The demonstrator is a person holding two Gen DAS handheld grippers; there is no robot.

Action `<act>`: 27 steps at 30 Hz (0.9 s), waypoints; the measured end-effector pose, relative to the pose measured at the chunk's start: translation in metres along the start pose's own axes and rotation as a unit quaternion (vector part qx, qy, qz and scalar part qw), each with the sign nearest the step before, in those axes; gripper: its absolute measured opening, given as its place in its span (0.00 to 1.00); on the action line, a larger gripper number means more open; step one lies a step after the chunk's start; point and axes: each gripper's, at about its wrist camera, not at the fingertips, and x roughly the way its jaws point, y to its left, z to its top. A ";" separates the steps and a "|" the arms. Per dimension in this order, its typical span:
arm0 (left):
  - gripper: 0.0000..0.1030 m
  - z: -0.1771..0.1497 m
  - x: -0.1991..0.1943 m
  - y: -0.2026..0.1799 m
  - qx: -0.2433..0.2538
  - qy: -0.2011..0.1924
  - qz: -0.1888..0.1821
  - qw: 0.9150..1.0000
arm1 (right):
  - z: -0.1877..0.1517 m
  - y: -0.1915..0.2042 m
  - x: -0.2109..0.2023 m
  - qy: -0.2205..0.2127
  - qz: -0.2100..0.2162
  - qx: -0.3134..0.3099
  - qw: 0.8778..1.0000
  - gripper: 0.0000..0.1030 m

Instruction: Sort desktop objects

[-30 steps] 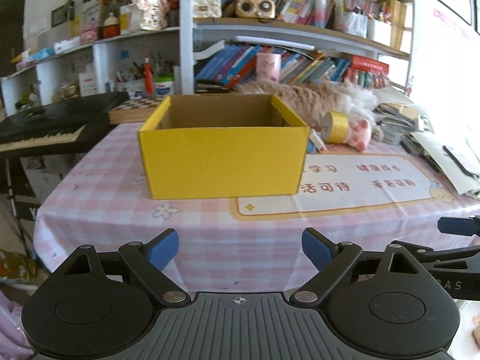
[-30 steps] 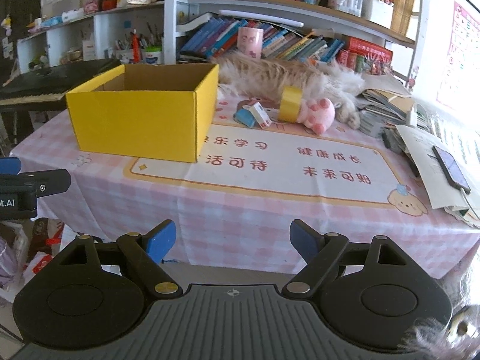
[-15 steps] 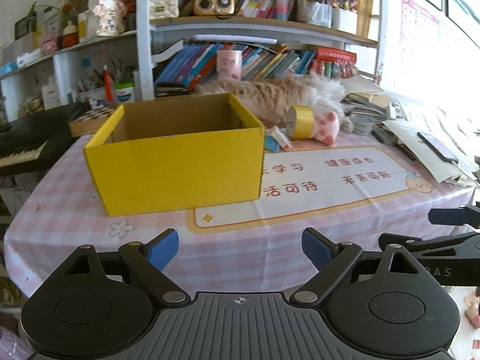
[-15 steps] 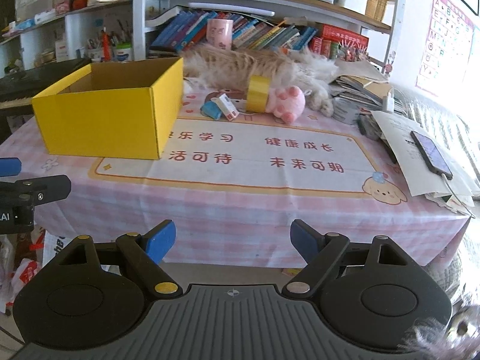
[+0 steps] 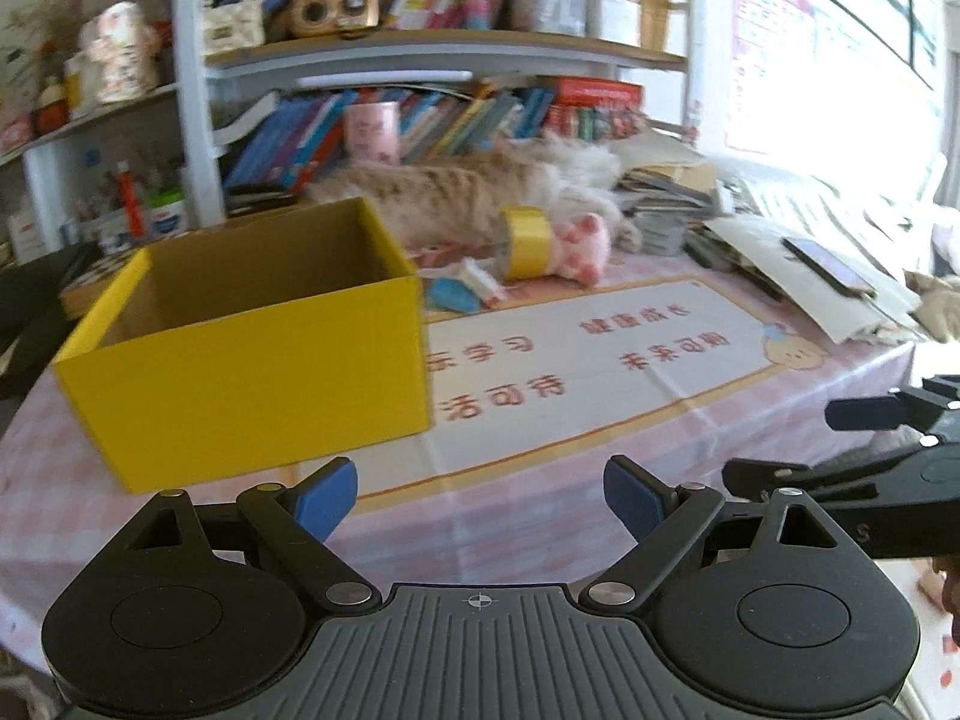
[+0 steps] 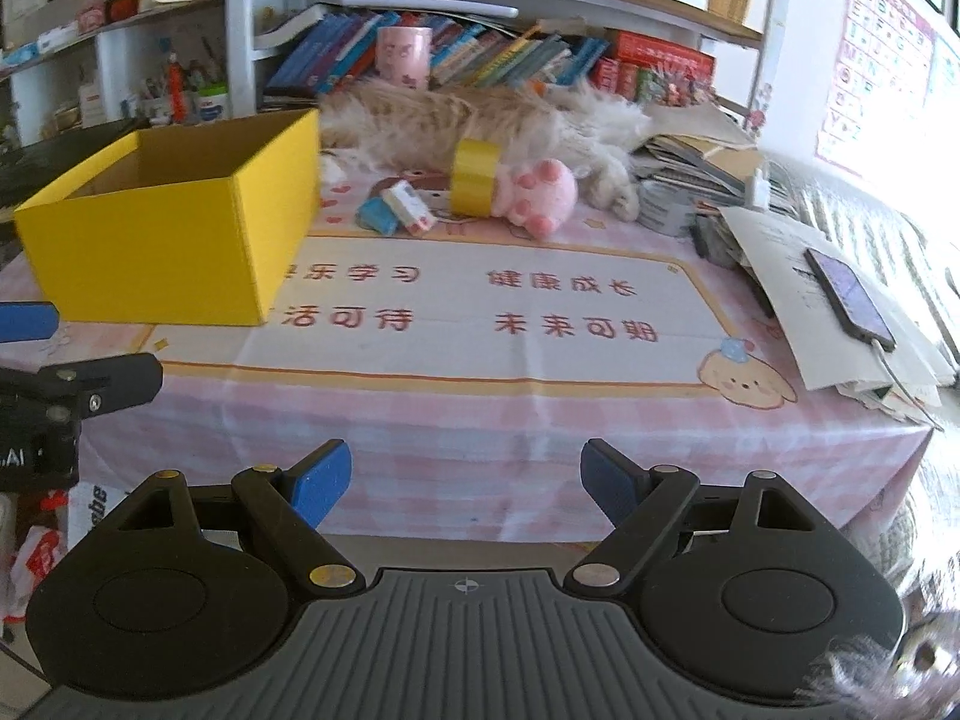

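An open yellow cardboard box (image 5: 252, 354) (image 6: 174, 228) stands on the left of the pink checked table. Behind the printed desk mat lie a yellow tape roll (image 5: 525, 240) (image 6: 474, 177), a pink plush paw (image 5: 582, 249) (image 6: 537, 195), a small white and red box (image 6: 411, 207) and a blue eraser-like piece (image 5: 453, 294) (image 6: 378, 216). My left gripper (image 5: 480, 501) hovers open at the table's near edge, right of the box front. My right gripper (image 6: 465, 483) is open too, in front of the table's edge, nothing between its fingers. Each gripper shows at the side of the other's view.
A furry cat (image 6: 480, 120) lies along the back of the table behind the small items. Stacked papers with a phone (image 6: 849, 297) on top crowd the right side. Bookshelves (image 5: 420, 120) rise behind, and a dark keyboard (image 5: 30, 306) sits at the far left.
Both views have swung: the yellow box has slid left in the left wrist view and the table has drawn nearer in the right. Both grippers stayed open.
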 end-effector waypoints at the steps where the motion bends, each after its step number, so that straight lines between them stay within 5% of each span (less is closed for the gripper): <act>1: 0.89 0.002 0.003 -0.004 0.006 0.002 -0.007 1.000 | 0.001 -0.005 0.002 0.002 -0.004 0.005 1.000 0.80; 14: 0.89 0.020 0.035 -0.046 0.064 -0.005 -0.079 0.995 | 0.003 -0.046 0.013 0.017 -0.050 0.043 0.998 0.80; 27: 0.89 0.048 0.079 -0.067 0.084 -0.001 -0.095 0.992 | 0.012 -0.078 0.022 0.006 -0.073 0.074 0.995 0.80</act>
